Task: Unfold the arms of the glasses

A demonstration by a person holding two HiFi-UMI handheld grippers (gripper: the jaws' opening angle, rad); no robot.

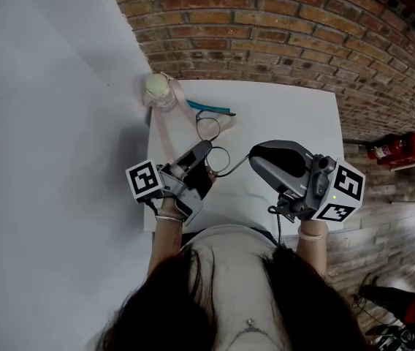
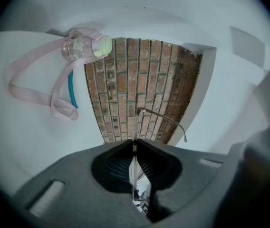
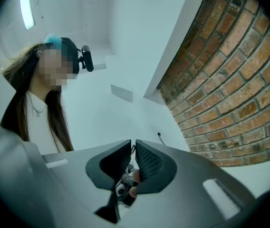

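Over white table (image 1: 295,115), L claw (image 2: 134,146) grips glasses (image 1: 219,158) by frame; R claw (image 3: 131,151) pinches one arm (image 1: 235,169).

No legible text, numbers, brands; only square coded markers on left gripper (image 1: 207,146), right gripper (image 1: 254,155).

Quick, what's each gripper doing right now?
Left gripper: jaws shut on the glasses, at the front frame.
Right gripper: jaws shut on the glasses arm, near its tip.
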